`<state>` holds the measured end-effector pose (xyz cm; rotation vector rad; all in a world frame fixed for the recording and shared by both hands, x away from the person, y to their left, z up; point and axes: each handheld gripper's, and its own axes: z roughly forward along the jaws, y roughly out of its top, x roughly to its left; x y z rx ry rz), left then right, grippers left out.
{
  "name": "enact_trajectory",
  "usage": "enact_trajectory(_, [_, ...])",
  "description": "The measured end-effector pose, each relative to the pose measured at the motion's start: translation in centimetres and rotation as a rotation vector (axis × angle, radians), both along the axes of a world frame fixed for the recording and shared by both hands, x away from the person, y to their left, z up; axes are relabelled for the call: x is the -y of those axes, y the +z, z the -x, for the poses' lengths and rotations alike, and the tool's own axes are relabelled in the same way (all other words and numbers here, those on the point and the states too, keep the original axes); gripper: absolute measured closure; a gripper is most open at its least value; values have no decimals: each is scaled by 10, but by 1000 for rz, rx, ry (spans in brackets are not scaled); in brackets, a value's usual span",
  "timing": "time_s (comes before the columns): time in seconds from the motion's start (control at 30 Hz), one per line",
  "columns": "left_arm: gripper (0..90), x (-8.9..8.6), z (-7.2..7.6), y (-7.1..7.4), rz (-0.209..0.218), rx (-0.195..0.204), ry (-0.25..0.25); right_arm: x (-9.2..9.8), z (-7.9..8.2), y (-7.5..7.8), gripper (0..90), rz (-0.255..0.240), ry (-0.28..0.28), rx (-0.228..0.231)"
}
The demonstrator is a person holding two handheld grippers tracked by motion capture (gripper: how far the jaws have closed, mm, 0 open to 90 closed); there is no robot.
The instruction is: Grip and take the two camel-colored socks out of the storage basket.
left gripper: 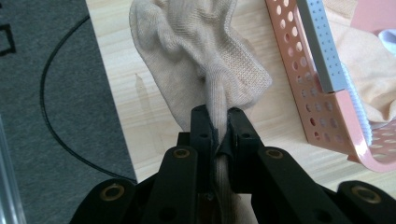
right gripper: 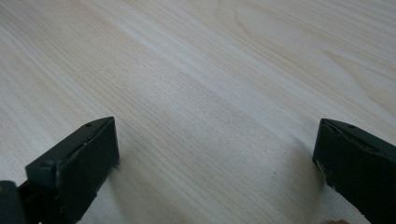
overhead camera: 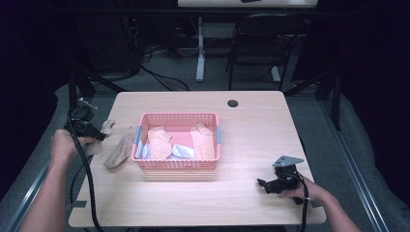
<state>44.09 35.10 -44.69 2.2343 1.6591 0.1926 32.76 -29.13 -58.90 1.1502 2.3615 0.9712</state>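
A beige sock point(overhead camera: 119, 150) lies crumpled on the wooden table just left of a pink basket point(overhead camera: 179, 165). My left gripper point(overhead camera: 103, 133) is shut on one end of that sock. In the left gripper view the black jaws point(left gripper: 217, 122) pinch a fold of the knitted sock point(left gripper: 196, 56), and the rest bunches on the table in front. The basket's perforated wall point(left gripper: 299, 74) stands to the right. Near the table's front right, my right gripper point(overhead camera: 263, 184) sits low over bare wood. Its jaws point(right gripper: 215, 140) stand wide open with nothing between them.
The basket holds two peach socks point(overhead camera: 159, 142) point(overhead camera: 204, 140) and a white one point(overhead camera: 183, 152). A cable hole point(overhead camera: 233, 103) lies near the table's far edge. A chair point(overhead camera: 261, 43) stands beyond. The table's left edge and grey floor point(left gripper: 46, 93) are close to my left gripper.
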Motion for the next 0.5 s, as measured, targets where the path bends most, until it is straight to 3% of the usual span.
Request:
enact_trajectory(0.33, [826,6,-6,-29,1,-34,5,0,0,0,0,0,2,-1])
enact_trajectory(0.5, [826,11,-11,-44,36,-38,19,0,0,0,0,1,3,-1])
